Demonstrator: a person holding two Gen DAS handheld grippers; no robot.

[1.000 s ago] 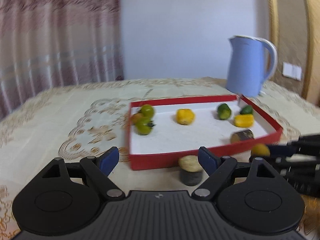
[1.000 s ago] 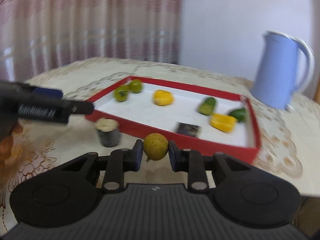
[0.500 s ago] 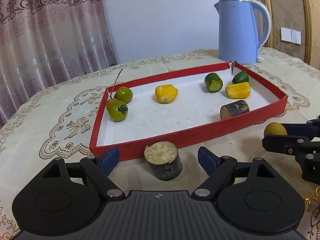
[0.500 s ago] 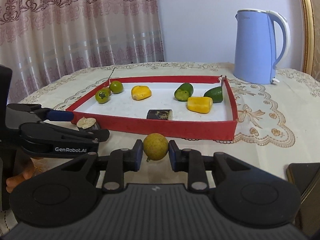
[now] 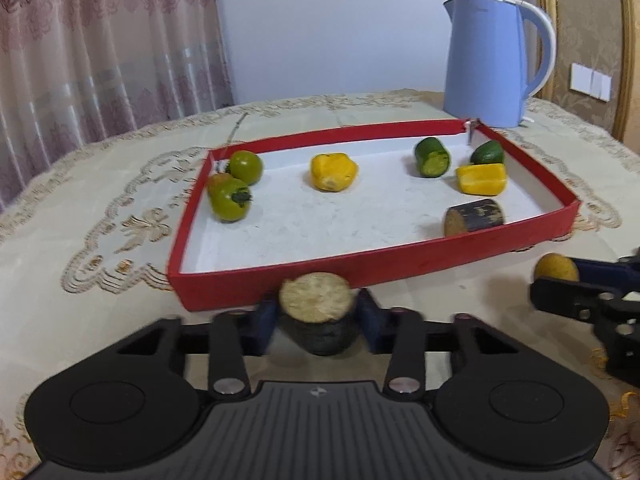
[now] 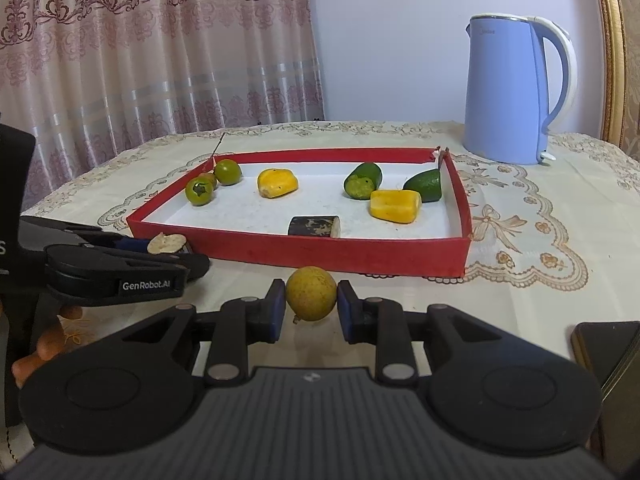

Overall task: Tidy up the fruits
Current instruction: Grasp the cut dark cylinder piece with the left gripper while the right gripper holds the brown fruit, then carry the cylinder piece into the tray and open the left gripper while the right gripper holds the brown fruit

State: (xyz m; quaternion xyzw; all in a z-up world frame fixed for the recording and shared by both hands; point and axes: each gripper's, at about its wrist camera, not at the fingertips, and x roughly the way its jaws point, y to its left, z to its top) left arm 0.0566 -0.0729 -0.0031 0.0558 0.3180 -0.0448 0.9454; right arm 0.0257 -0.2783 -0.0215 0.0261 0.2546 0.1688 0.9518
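1. Left wrist view: left gripper (image 5: 316, 320) low over the tablecloth (image 5: 100, 208), jaws closing around the dark stub (image 5: 316, 316) with the pale cut top; blue pads (image 5: 266, 320) right against its sides.
2. Stub upright on the cloth, just outside the near wall of the red tray (image 5: 400, 264).
3. Right wrist view: right gripper (image 6: 311, 308) pinching the round yellow fruit (image 6: 311, 293), one pad pressed on each side, in front of the tray's near wall.
4. Same fruit at the right edge of the left wrist view, between dark fingers (image 5: 572, 296).
5. Inside the tray, left corner: two green tomatoes (image 5: 230, 200) close together, a third reddish one half hidden behind.
6. Middle back: yellow chunk (image 5: 334, 171). Right side: cut cucumber piece (image 5: 431, 157), a green piece (image 5: 487, 152) in the far corner, a yellow wedge (image 5: 481, 179) in front of it.
7. Near the right front wall inside the tray: second dark stub (image 5: 474, 217), lying on its side.
8. Blue kettle (image 5: 494, 60) behind the tray's far right corner, apart from it.
9. Fingertips of a hand (image 6: 44, 344) below the left gripper in the right wrist view; dark flat object (image 6: 604, 344) at the table's right edge, unclear what.
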